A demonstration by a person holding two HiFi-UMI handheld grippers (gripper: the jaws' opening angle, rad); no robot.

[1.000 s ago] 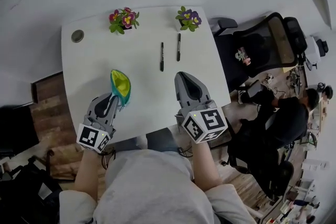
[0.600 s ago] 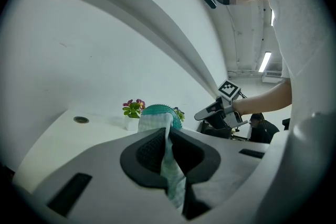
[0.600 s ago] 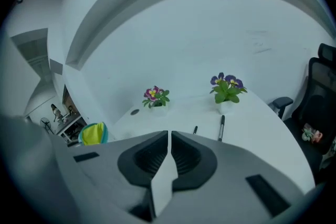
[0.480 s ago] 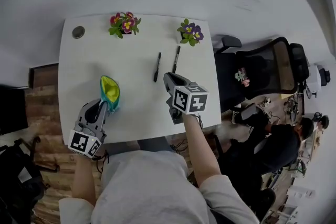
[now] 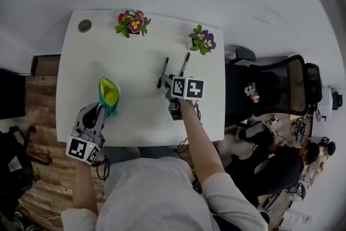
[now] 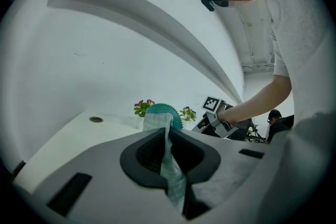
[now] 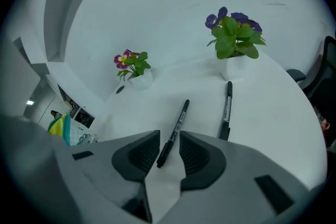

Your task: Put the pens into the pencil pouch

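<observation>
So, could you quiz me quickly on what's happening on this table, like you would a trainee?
1. How many black pens lie on the white table?
2. True or false: the left gripper is shut on the teal-and-yellow fabric pouch.
3. Between the right gripper's fingers is: A) a black pen's end; B) a flower pot; C) nothing.
Key: 1 two; 2 true; 3 A, the fingers are opening around it.

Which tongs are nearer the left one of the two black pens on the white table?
Right. The right tongs, jaws opening, straddle the near end of that black pen; the left tongs grip the teal fabric pouch, well away.
</observation>
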